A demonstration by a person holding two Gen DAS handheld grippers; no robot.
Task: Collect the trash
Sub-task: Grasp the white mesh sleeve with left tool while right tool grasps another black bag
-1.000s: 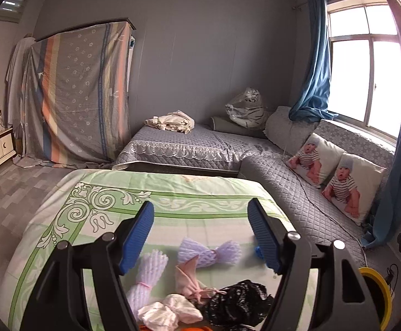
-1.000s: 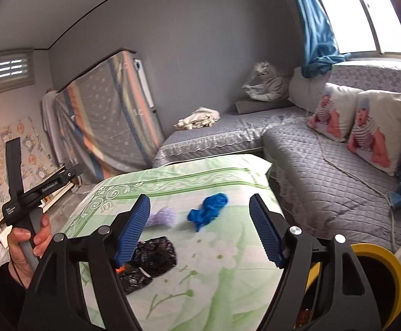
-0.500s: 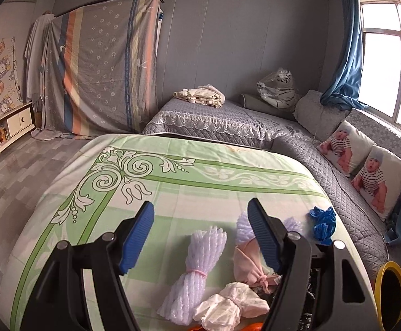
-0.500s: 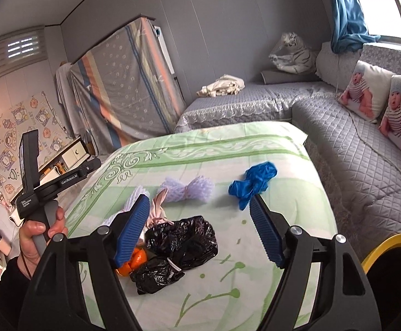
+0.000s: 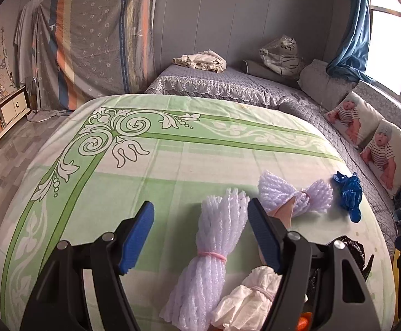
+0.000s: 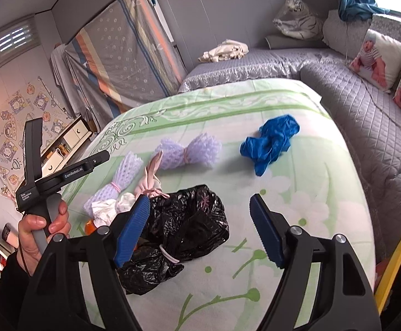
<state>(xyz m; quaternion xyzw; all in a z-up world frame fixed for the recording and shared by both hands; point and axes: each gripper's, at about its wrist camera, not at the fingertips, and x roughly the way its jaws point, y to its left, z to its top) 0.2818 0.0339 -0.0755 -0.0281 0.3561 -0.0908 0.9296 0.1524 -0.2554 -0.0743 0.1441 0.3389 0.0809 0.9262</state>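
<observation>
Trash lies on a green patterned tablecloth (image 5: 145,165). My left gripper (image 5: 200,234) is open and empty above a long lavender foam-net bundle (image 5: 211,251). Beside it lie a white paper wad (image 5: 244,303), a bow-shaped lavender net (image 5: 294,195), a pink scrap (image 5: 283,212) and a blue crumpled bag (image 5: 348,190). My right gripper (image 6: 199,231) is open and empty over a black plastic bag (image 6: 184,229). The right wrist view also shows the blue bag (image 6: 270,142), the bow-shaped net (image 6: 189,151), the long net (image 6: 117,184) and the left gripper's handle (image 6: 43,182).
A grey quilted corner sofa (image 5: 297,102) with baby-print pillows (image 5: 377,149) wraps the table's far and right sides. A yellow-rimmed bin (image 6: 396,262) stands at the right edge. A striped cloth-covered cabinet (image 5: 90,41) stands at the back left. An orange item (image 6: 89,226) lies under the paper wad.
Both grippers have tilted down and moved closer over the table. The trash now fills more of each view. Both stay open.
</observation>
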